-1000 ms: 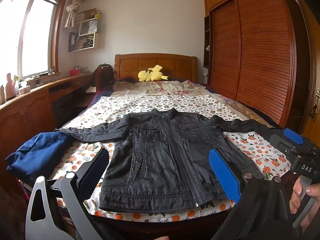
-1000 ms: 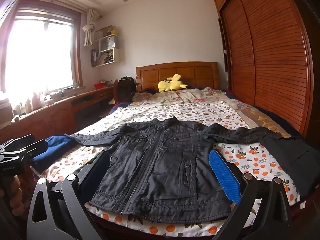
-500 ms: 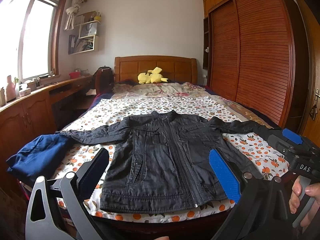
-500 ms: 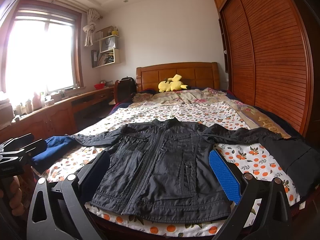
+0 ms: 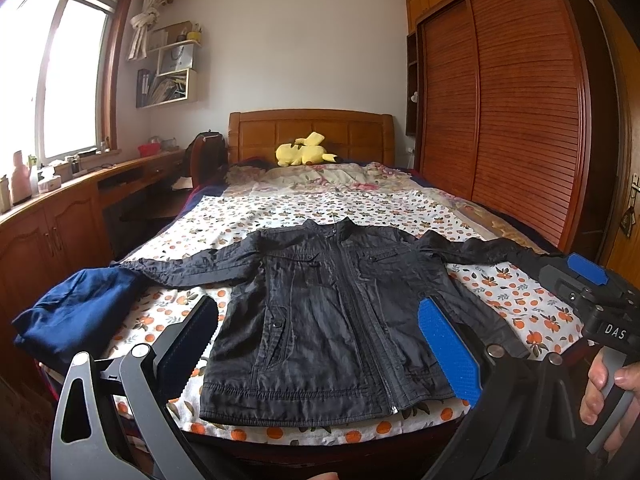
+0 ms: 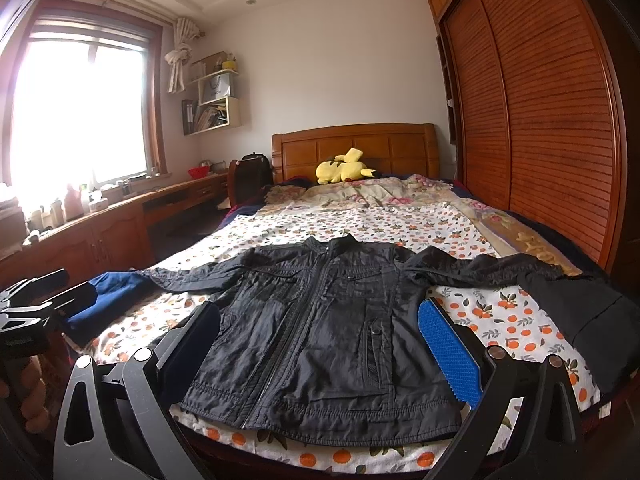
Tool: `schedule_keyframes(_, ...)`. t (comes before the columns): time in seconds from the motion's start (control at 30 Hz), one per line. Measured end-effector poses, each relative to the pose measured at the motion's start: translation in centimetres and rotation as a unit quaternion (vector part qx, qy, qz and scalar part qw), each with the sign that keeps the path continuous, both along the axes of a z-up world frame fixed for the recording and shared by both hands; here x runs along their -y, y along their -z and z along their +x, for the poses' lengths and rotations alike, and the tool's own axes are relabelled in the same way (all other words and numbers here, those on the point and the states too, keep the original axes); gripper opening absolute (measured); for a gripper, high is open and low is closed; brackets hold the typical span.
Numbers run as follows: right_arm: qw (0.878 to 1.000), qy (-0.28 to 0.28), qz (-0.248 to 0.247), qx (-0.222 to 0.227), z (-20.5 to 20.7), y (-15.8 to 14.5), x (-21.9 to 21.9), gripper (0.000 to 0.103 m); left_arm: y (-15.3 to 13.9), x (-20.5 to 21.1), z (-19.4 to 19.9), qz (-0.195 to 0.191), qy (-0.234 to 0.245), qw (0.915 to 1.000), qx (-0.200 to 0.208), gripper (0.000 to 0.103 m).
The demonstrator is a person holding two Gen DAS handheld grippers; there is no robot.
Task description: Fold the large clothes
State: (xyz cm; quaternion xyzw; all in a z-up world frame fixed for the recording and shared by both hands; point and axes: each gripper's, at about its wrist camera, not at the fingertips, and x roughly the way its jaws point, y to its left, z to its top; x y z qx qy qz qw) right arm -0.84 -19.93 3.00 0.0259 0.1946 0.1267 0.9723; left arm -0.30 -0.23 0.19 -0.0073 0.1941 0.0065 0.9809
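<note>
Blue-padded fingers (image 5: pixel 448 354) of both grippers wide apart, empty, above black jacket (image 5: pixel 332 320)

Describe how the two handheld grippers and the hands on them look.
Both grippers, left gripper and right gripper, are black, with angular cut-out linkage arms, silver pivot bolts and ridged blue pads. The right one's body carries white "DAS" lettering and a grey trigger. Bare fingers show, no sleeve visible.

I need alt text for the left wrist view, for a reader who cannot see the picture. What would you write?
A black jacket lies flat, zipped and front up, with sleeves spread, on a bed with an orange-print sheet. The left gripper hangs open before its hem, holding nothing. A folded blue garment lies at the left and a yellow plush toy by the headboard.
</note>
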Motion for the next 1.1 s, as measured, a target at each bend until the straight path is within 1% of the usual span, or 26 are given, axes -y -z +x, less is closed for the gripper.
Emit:
schedule_keyframes(0.77, 1.000, 0.001, 0.001, 0.000, 0.08, 0.12, -0.01, 0.096, 0.51, -0.19, 0.37, 0.002, 0.000, 1.0000, 0.000, 0.101)
schedule_keyframes(1.1, 1.000, 0.001, 0.001, 0.001, -0.14, -0.37, 0.08, 0.096, 0.75, -0.29, 0.27, 0.002, 0.001, 1.0000, 0.004, 0.101)
